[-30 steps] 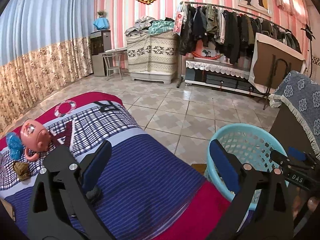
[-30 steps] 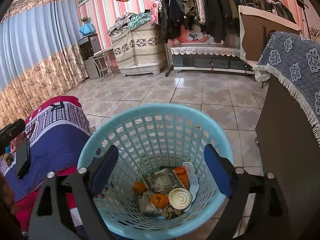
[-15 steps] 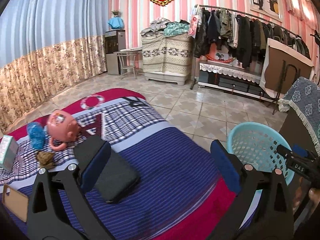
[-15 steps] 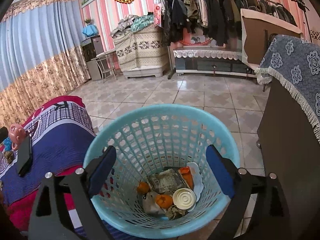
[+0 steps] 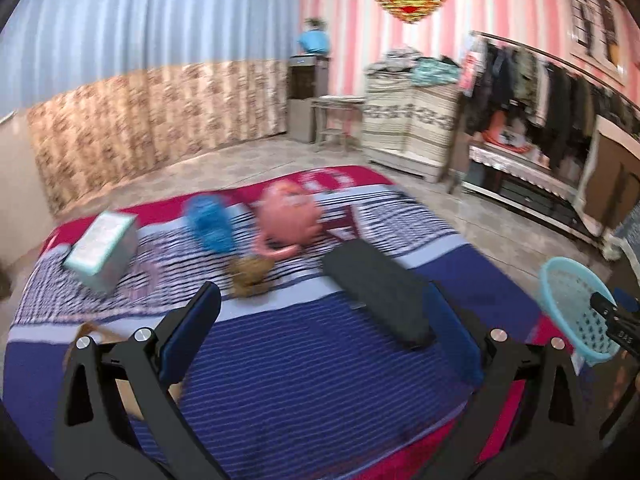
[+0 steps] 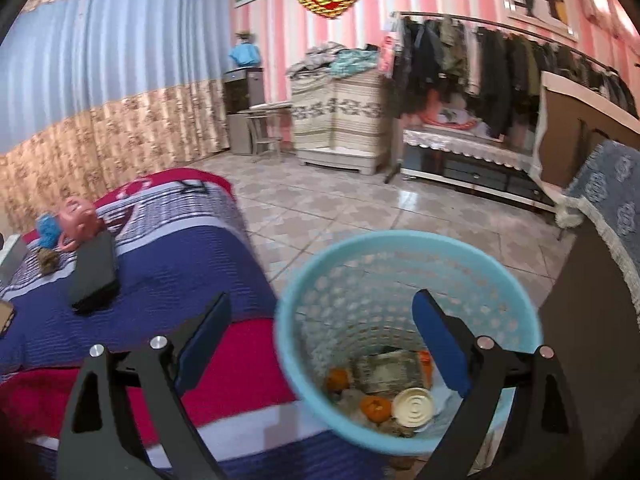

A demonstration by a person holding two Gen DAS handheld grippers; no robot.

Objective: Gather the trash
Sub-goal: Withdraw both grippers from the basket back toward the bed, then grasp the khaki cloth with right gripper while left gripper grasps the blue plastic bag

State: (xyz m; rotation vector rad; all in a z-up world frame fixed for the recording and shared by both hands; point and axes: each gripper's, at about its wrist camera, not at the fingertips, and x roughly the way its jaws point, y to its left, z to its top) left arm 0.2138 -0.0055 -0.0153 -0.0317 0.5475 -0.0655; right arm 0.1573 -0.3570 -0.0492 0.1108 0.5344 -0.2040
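Left gripper hangs over the striped blanket, jaws spread wide, nothing between them. Left of the pink piggy toy sit a teal carton and a blue fuzzy thing; just in front of the toy lies a crumpled brown wad, the likeliest trash here. To its right, a black case. Best play, I'd say: drop straight onto the wad, straddle it, clear of the toy's handle. Far right of the toy, the right gripper, equally wide and empty, hovers at the blue basket, where peels and a can lid lie.
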